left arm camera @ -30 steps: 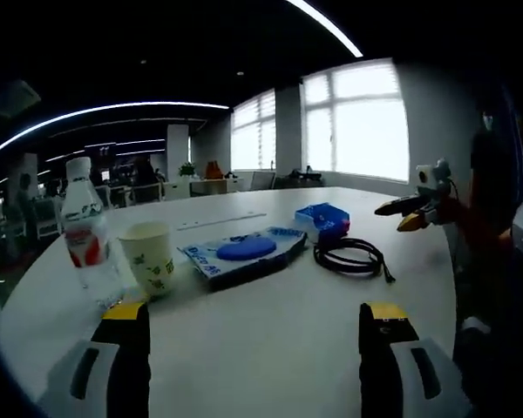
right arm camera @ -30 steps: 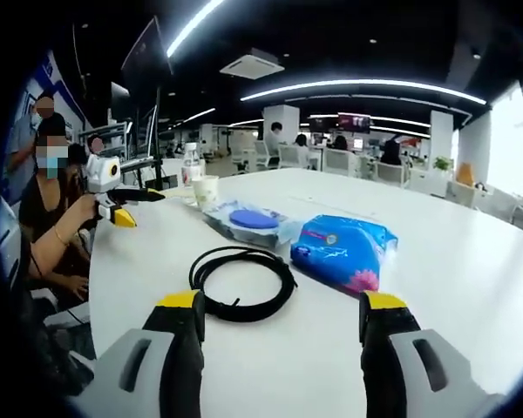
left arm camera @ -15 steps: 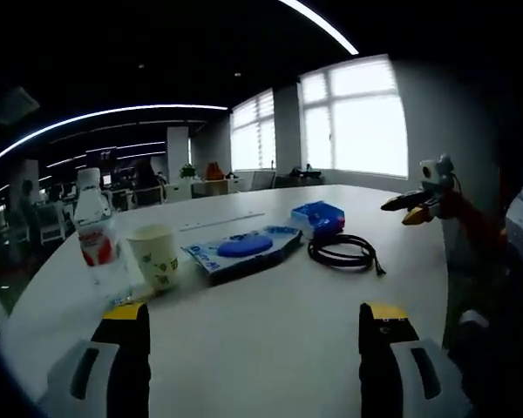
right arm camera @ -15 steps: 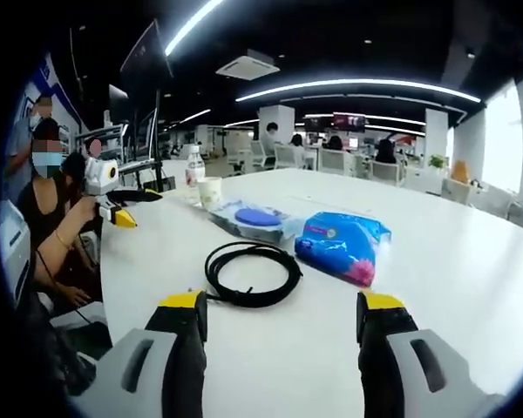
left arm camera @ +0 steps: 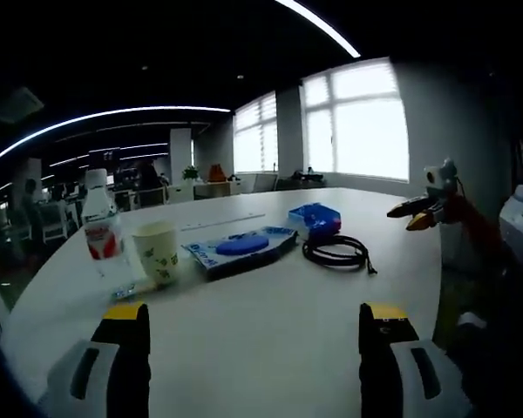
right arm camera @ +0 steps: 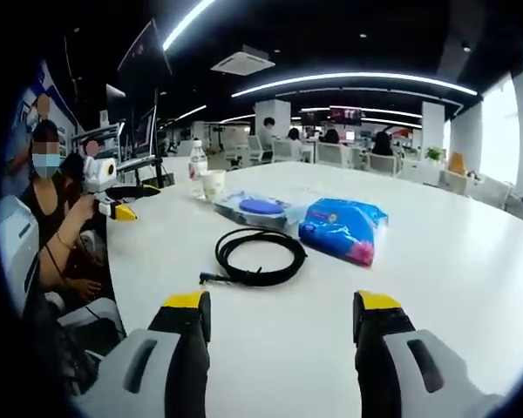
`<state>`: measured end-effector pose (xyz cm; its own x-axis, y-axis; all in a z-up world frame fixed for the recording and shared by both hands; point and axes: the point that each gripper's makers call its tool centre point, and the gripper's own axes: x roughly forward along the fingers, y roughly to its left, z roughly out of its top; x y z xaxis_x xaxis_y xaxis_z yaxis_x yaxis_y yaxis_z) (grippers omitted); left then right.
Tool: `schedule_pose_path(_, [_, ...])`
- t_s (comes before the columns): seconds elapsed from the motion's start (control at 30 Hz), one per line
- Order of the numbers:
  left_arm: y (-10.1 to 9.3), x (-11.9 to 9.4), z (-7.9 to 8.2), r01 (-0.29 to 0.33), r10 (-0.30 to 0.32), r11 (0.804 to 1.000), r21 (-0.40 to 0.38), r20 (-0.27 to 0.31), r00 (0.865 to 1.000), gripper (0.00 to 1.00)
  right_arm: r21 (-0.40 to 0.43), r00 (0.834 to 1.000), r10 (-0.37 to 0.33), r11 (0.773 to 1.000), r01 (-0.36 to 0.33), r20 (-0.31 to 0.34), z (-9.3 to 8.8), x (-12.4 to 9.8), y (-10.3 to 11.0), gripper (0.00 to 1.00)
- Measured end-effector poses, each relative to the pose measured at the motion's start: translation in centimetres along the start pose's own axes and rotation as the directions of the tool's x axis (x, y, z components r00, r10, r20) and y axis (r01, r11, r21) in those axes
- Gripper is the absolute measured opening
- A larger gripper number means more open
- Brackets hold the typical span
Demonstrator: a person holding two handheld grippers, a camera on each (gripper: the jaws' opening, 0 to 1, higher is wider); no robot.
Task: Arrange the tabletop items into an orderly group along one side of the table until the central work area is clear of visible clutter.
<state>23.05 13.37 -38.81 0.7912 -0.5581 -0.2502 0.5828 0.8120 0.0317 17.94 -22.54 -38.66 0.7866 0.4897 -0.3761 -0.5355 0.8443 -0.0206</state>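
Note:
On the white table point(left arm camera: 270, 322) stand a water bottle point(left arm camera: 100, 231) with a red label and a paper cup point(left arm camera: 158, 253) at the left. Beside them lie a flat packet with a blue pad point(left arm camera: 241, 247), a blue tissue pack point(left arm camera: 315, 218) and a coiled black cable point(left arm camera: 336, 252). My left gripper point(left arm camera: 254, 315) is open over bare table, short of the items. The right gripper view has the cable point(right arm camera: 258, 254), tissue pack point(right arm camera: 343, 229), packet point(right arm camera: 254, 208), cup point(right arm camera: 213, 185) and bottle point(right arm camera: 197, 163). My right gripper point(right arm camera: 281, 306) is open, near the cable's plug end.
The right gripper point(left arm camera: 425, 209) shows at the table's right edge in the left gripper view; the left gripper point(right arm camera: 113, 205) shows at the left in the right gripper view, held by a seated person point(right arm camera: 52, 222). Office desks, chairs and windows point(left arm camera: 353, 122) lie behind.
Both cameras have drawn back from the items, which look smaller and farther. The items themselves have not moved. Both grippers stay open.

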Motion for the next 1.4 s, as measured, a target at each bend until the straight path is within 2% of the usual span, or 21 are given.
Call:
schedule_pose_path(0.2, [0.1, -0.4, -0.5, -0.009, 0.009, 1.000, 0.011, -0.018, 1.000, 1.00, -0.010, 1.000, -0.022, 1.000, 0.022, -0.009, -0.4, -0.8, 0.4, 0.63])
schedule_pose_path(0.27, [0.2, -0.5, -0.6, -0.021, 0.021, 1.000, -0.001, -0.006, 1.000, 1.00, -0.016, 0.999, -0.054, 0.998, 0.054, 0.001, -0.3, -1.2, 0.1, 0.63])
schedule_pose_path(0.43, [0.0, -0.8, -0.3, -0.032, 0.032, 0.999, -0.006, 0.028, 0.999, 0.99, 0.016, 0.998, -0.044, 0.999, 0.043, 0.047, 0.0, -2.0, 0.9, 0.63])
schedule_pose_path(0.63, [-0.1, -1.1, -0.8, -0.035, 0.035, 0.999, 0.005, 0.007, 0.999, 0.99, 0.017, 0.997, -0.054, 0.998, 0.053, 0.060, 0.1, -2.8, 1.3, 0.63])
schedule_pose_path(0.73, [-0.2, -1.2, -0.9, -0.042, 0.041, 0.999, 0.014, 0.011, 0.999, 0.99, 0.021, 0.994, -0.081, 0.997, 0.080, 0.074, 0.1, -3.2, 1.2, 0.63])
schedule_pose_path(0.9, [-0.2, -1.5, -0.9, -0.058, 0.057, 0.998, 0.008, 0.018, 0.998, 0.99, -0.007, 0.990, -0.125, 0.992, 0.126, 0.061, -0.3, -3.3, 0.7, 0.62])
schedule_pose_path(1.07, [-0.3, -1.8, -0.5, -0.064, 0.064, 0.998, 0.002, 0.033, 0.997, 0.99, -0.005, 0.993, -0.106, 0.994, 0.106, 0.049, -0.8, -2.9, 1.1, 0.62])
schedule_pose_path(1.17, [0.0, -2.0, -0.7, -0.080, 0.080, 0.997, 0.012, 0.019, 0.997, 0.99, -0.002, 0.992, -0.111, 0.994, 0.111, 0.058, -0.6, -3.0, 0.9, 0.62])
schedule_pose_path(1.27, [0.1, -2.2, -0.6, -0.086, 0.086, 0.996, 0.000, 0.031, 0.996, 0.99, 0.013, 0.990, -0.118, 0.993, 0.117, 0.074, -0.4, -3.0, 0.8, 0.62])
schedule_pose_path(1.4, [0.0, -2.3, -0.8, -0.087, 0.087, 0.996, 0.011, 0.022, 0.996, 0.99, -0.011, 0.990, -0.129, 0.992, 0.130, 0.066, -0.5, -3.0, 0.7, 0.62])
